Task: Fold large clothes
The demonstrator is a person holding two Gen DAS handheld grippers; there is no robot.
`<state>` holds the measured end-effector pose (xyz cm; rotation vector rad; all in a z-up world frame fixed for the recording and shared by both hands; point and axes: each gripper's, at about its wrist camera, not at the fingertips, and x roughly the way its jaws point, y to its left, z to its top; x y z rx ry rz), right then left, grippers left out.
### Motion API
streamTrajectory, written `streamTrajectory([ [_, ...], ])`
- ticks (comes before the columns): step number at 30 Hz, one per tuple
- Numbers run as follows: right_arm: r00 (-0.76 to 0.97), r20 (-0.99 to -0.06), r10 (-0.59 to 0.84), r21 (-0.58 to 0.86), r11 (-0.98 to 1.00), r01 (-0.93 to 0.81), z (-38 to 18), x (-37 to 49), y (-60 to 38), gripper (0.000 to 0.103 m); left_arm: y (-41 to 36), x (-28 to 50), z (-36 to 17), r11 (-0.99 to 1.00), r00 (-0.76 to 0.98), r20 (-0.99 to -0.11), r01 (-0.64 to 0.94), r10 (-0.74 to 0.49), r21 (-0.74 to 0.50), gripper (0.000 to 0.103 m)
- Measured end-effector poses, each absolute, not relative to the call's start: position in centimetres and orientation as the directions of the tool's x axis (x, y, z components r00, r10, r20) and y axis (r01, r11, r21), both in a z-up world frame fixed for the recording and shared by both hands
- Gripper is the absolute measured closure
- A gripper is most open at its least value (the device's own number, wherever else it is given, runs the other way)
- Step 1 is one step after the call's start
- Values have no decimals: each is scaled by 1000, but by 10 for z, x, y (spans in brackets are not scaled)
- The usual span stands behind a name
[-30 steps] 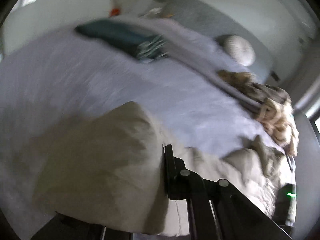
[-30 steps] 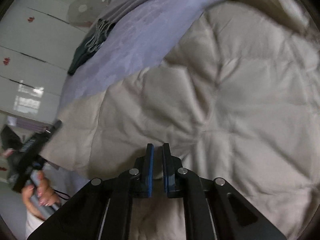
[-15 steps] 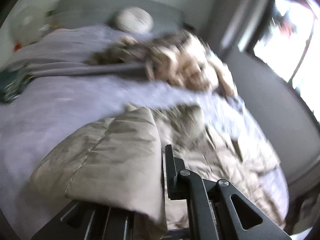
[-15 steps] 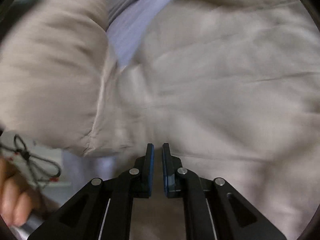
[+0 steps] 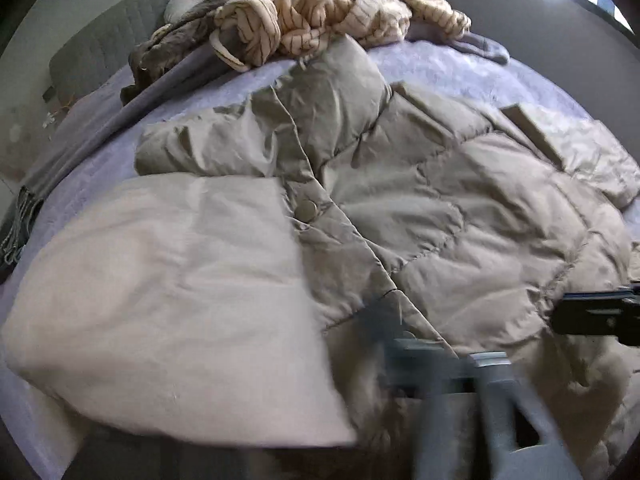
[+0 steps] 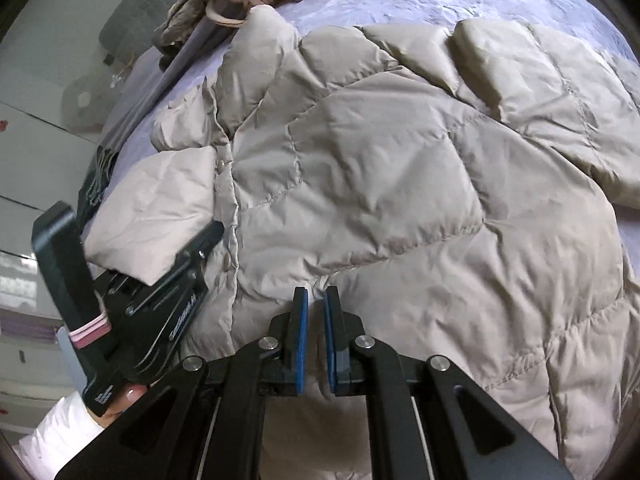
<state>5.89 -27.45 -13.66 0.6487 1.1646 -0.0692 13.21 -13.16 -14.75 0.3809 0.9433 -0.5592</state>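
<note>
A large beige quilted puffer coat (image 5: 420,200) lies spread across a bed (image 5: 460,68) covered in a lavender sheet, front side up, with its snap placket (image 5: 306,210) running diagonally down the middle. A paler folded-over panel of the coat (image 5: 168,300) lies on the near left part of the garment in the left wrist view. The right tongs (image 6: 316,332) are nearly pressed together, their blue pads (image 6: 301,340) pinching a fold of the coat at its near edge. The left tongs (image 6: 200,248) appear in the right wrist view just beside the right ones, resting against the coat's paler panel (image 6: 156,216) at its near corner; in their own camera they are badly smeared by blur (image 5: 452,372), and whether they are spread or closed on fabric cannot be told. A hand (image 6: 128,396) with a pale sleeve holds the left tool's handle. Beyond the coat, near the grey headboard (image 5: 100,52), sits a heap of cream striped clothing (image 5: 320,12) touching a brown garment (image 5: 188,36), and a grey fringed scarf (image 5: 68,152) trails along the bed's left side.
</note>
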Motion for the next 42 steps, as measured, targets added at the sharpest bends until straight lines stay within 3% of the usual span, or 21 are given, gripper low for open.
streamTrajectory([
  [1,416,-867,274,437,820,370,-137,50,-284,94,-126,128,-139,807,491,-822,587,-288,68,0],
  [7,416,-878,239,376,881,287,-115,59,-269,91,-67,115,-97,821,513,-785,570,-347,9,0],
  [8,417,-881,224,348,904,250,-108,65,-259,81,-52,117,-92,835,519,-781,550,-347,-6,0],
  [9,424,-881,212,322,924,207,-100,74,-246,60,-32,119,-87,858,530,-778,513,-338,-23,0],
  [11,452,-870,195,276,954,120,-87,80,-224,30,9,134,-86,896,515,-791,434,-330,-91,0],
  [14,497,-854,150,150,988,-41,-68,92,-174,28,76,164,-105,945,467,-826,237,-316,-227,0],
  [17,520,-850,79,-17,984,-176,-67,104,-119,28,126,189,-141,907,371,-834,63,-408,-416,1],
  [18,518,-853,63,-56,976,-212,-70,107,-104,27,139,196,-158,868,327,-820,4,-470,-496,8],
  [20,508,-861,26,-122,959,-255,-80,115,-81,27,145,199,-178,836,282,-811,-51,-513,-546,44],
  [21,511,-860,0,-159,950,-267,-86,121,-71,27,145,200,-188,825,258,-807,-58,-531,-562,67],
  [23,520,-851,-70,-249,926,-284,-101,135,-51,27,140,197,-192,841,270,-818,-51,-508,-539,71],
  [25,522,-845,-119,-311,903,-298,-112,142,-43,28,131,194,-187,874,295,-836,-8,-462,-486,76],
  [26,531,-835,-143,-340,893,-295,-115,146,-42,38,131,193,-185,882,300,-841,0,-450,-471,76],
  [27,555,-815,-167,-370,887,-276,-116,149,-45,87,128,194,-184,892,304,-848,9,-433,-452,76],
  [28,564,-806,-181,-372,896,-244,-113,150,-52,95,125,194,-185,902,306,-856,20,-417,-432,76],
  [29,568,-802,-185,-351,916,-197,-109,151,-63,95,125,193,-185,905,309,-857,30,-412,-424,76],
  [34,516,-856,-33,20,995,97,-100,132,-168,95,122,197,-184,916,313,-865,44,-391,-398,76],
  [37,472,-879,70,198,953,228,-121,111,-213,95,116,198,-186,934,317,-880,63,-353,-352,76],
  [40,436,-897,66,258,880,398,-138,87,-259,95,115,201,-187,943,314,-890,62,-329,-327,76],
  [42,466,-877,117,373,777,508,-141,64,-296,95,114,199,-182,950,334,-891,57,-308,-307,76],
])
